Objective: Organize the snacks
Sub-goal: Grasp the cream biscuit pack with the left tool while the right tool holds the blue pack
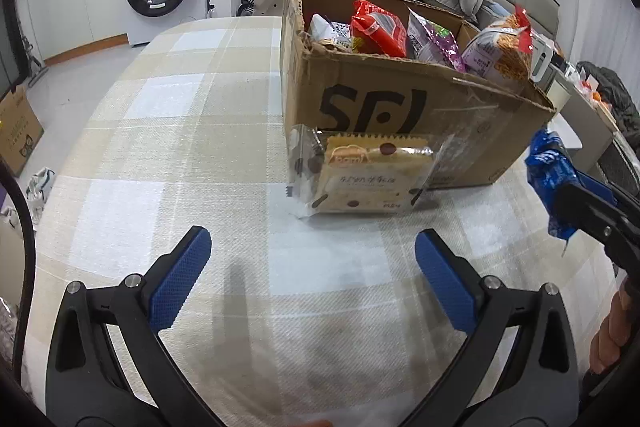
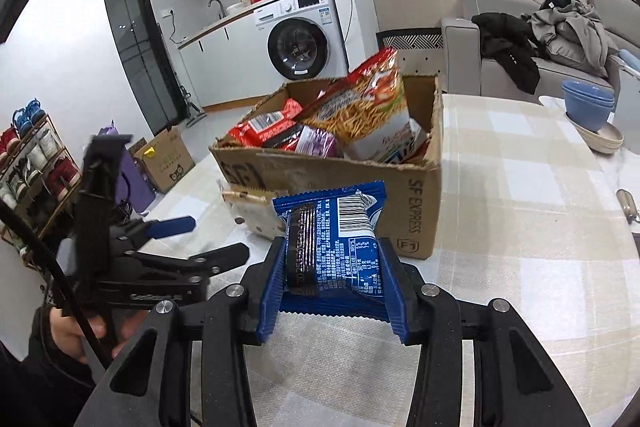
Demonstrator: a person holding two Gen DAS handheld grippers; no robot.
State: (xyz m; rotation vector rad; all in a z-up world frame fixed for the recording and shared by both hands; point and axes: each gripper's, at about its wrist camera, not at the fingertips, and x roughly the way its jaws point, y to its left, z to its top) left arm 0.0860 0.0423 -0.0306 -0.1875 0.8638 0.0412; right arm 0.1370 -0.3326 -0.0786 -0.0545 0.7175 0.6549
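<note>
the right hand-held gripper (image 2: 332, 279) is grasping the blue snack packet (image 2: 340, 235) above the counter (image 2: 520, 227), near the cardboard box (image 2: 420, 195). it looks light and crinkly, probably fragile inside; holding it by the sides seems best. the left hand-held gripper (image 1: 312, 267) is released.

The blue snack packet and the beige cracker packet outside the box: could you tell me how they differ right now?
The blue snack packet is clamped in the right gripper above the table; the beige cracker packet rests on the tablecloth, leaning against the cardboard box. The blue packet's wrapper is opaque with a barcode, while the beige packet's has clear ends. The open left gripper faces the beige packet. Both are sealed and outside the box.
</note>
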